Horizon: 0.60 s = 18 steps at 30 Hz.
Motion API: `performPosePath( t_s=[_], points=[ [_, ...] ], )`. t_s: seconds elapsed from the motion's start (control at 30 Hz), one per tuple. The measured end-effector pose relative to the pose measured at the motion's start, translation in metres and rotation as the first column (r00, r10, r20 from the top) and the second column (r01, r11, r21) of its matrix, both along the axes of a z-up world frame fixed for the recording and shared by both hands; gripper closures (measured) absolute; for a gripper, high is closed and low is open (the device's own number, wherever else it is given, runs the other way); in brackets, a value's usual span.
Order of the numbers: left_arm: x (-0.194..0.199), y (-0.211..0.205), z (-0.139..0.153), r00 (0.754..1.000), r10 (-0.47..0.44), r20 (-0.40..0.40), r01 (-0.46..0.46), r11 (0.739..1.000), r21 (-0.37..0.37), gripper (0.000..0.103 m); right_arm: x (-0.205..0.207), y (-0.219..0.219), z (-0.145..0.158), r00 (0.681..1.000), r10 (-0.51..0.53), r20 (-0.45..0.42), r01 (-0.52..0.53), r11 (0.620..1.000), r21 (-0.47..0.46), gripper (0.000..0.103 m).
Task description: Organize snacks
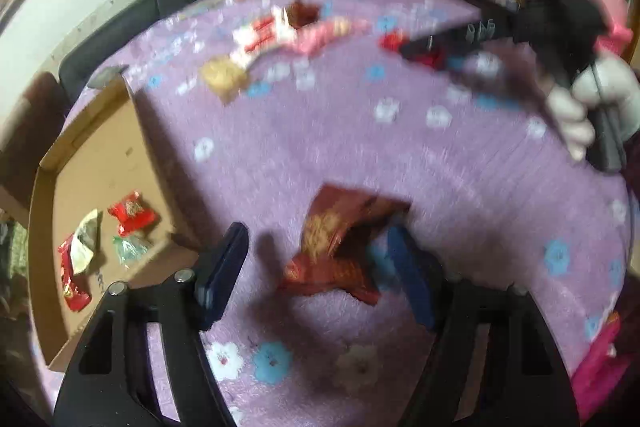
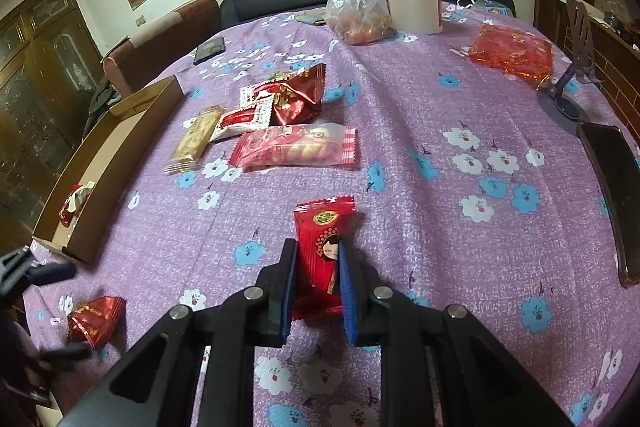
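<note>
My right gripper (image 2: 317,281) is clamped on a red snack packet (image 2: 322,251) printed with a cartoon face, its 2 blue-padded fingers (image 2: 347,291) pressing both long edges while the packet rests on the purple flowered tablecloth (image 2: 440,99). My left gripper (image 1: 316,267) hangs spread wide over a dark red crinkled snack bag (image 1: 340,239); the view is blurred, and the bag lies between the fingers, close to the right-side one, though I cannot tell if it touches. To the left, at the table's edge, sits the open cardboard box (image 1: 100,163) with 4 wrapped snacks (image 1: 130,213) already on its floor. Farther across the cloth lie a pink-and-white packet (image 2: 298,146), a tan biscuit bar (image 2: 194,139) and a white-and-red packet (image 2: 244,117), clustered touching one another. Beyond them stand a clear plastic bag (image 2: 360,3) and a white tub (image 2: 414,1).
</note>
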<state>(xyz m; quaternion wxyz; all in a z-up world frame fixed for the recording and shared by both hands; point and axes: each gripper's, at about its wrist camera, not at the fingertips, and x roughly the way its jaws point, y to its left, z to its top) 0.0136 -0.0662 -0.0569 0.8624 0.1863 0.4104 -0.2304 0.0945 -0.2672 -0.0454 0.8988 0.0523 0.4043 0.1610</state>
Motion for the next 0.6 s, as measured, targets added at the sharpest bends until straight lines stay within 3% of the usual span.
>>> performPosePath(
  t_s=[0.03,0.07,0.17,0.3,0.4,0.5,0.6],
  points=[
    [0.003,0.0,-0.001,0.998,-0.028,-0.064,0.026,0.999,-0.043,0.063,-0.003,0.001,0.0,1.0,0.0,-0.003,0.0,1.0,-0.006,0.081],
    [0.004,0.002,0.001,0.997,-0.02,-0.074,0.015,0.997,-0.07,0.071,-0.007,0.002,0.001,1.0,-0.001,-0.004,0.001,1.0,-0.014,0.081],
    [0.003,0.007,0.0,0.998,0.011,-0.058,-0.016,0.996,-0.084,0.072,-0.02,0.004,0.004,1.0,0.005,-0.001,-0.005,1.0,-0.021,0.082],
    [0.004,0.032,0.017,0.994,0.032,-0.103,-0.056,0.969,-0.242,0.074,-0.033,0.01,0.018,0.999,0.029,0.018,-0.029,1.0,-0.002,0.082],
    [0.006,0.059,0.045,0.992,0.054,-0.114,-0.092,0.926,-0.365,0.074,-0.038,0.023,0.036,0.997,0.07,0.041,-0.07,0.998,0.006,0.082],
    [0.014,0.097,0.071,0.983,0.151,-0.106,-0.183,0.882,-0.435,0.074,-0.037,0.046,0.054,0.99,0.135,0.048,-0.137,0.989,0.048,0.082],
    [0.034,0.143,0.082,0.945,0.313,-0.098,-0.325,0.848,-0.418,0.074,-0.03,0.079,0.067,0.977,0.209,0.042,-0.212,0.972,0.097,0.082]
  ],
)
